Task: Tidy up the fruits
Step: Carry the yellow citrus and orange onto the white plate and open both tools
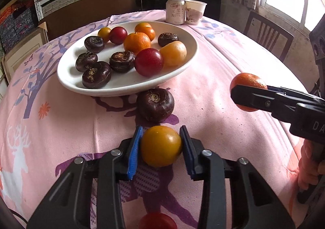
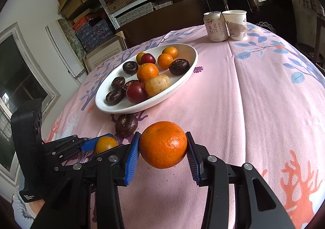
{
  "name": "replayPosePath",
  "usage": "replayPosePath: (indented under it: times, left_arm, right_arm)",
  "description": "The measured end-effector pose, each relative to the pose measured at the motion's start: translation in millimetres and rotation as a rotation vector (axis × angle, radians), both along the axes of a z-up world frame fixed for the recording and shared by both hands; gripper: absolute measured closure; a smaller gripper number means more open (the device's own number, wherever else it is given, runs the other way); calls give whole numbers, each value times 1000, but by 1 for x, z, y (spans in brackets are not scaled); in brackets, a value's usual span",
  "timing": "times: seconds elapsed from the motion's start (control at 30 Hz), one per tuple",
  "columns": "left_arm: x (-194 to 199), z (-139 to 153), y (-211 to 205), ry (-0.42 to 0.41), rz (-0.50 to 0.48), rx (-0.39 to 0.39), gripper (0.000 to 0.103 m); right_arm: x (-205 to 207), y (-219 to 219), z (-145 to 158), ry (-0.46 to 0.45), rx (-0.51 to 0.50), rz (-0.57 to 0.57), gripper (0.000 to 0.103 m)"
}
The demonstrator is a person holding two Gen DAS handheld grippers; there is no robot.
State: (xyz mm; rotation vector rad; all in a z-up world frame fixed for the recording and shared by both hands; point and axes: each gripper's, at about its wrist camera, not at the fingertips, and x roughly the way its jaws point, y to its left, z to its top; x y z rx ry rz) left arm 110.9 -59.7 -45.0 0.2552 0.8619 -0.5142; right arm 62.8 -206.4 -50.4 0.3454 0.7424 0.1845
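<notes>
While your left gripper [image 1: 160, 145] pinches a yellow fruit [image 1: 160, 146] and your right gripper [image 2: 163, 144] an orange [image 2: 163, 144], a water chestnut [image 1: 155, 104] sits just ahead, before the plate [image 1: 182, 66].

Red fruit [image 1: 155, 221] at 6 o'clock in left wrist view: cut by bottom edge, partly behind tool arms. Orange [image 1: 248, 84] at 3 o'clock: lower half hidden behind right tool's finger. Can [image 2: 215, 26] print too small to read.

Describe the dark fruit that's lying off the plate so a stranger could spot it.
Find the white oval plate on the pink tablecloth. Just outside its near rim lies one dark brown water chestnut. It is the only dark fruit resting on the cloth, not the plate.
</notes>
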Motion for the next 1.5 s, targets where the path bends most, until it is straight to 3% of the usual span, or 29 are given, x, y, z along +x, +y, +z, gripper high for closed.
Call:
replayPosePath:
  times: [0.17,0.27,0.47,0.63,0.83,1.0,1.1,1.17,1.2,1.23,1.4,1.5]
  left_arm:
    - [-3,1,9,14,5,-32,66]
    - [-1,6,22,-1,59,-50,66]
    - [1,34,50,-56,141,-152,66]
    - [22,57,53,-89,175,-166,66]
    - [69,83,41,-142,229,-180,66]
    - [109,83,25,-160,257,-192,65]
    - [125,70,17,-141,256,-209,54]
    - [131,59,15,-126,246,-166,47]
    - [132,55,17,-127,258,-156,35]
    - [132,52,21,-128,274,-161,27]
    - [131,53,45,-90,312,-244,26]
    - [118,56,57,-111,342,-253,10]
  right_arm:
    - [2,-1,-3,11,4,-1,59]
    - [3,-1,-5,17,8,-2,59]
    - [-3,-2,2,-30,15,-5,59]
    - [-1,1,18,-87,30,21,59]
    - [49,9,47,-107,-60,22,59]
    - [100,1,37,-87,-29,-25,59]
    - [118,-1,24,-86,20,-14,59]
    - [122,-3,19,-92,40,1,57]
    - [121,-3,19,-96,38,0,40]
    - [120,-4,19,-103,33,-10,33]
    - [110,-6,22,-125,39,-19,33]
    - [102,-12,18,-112,48,-38,33]
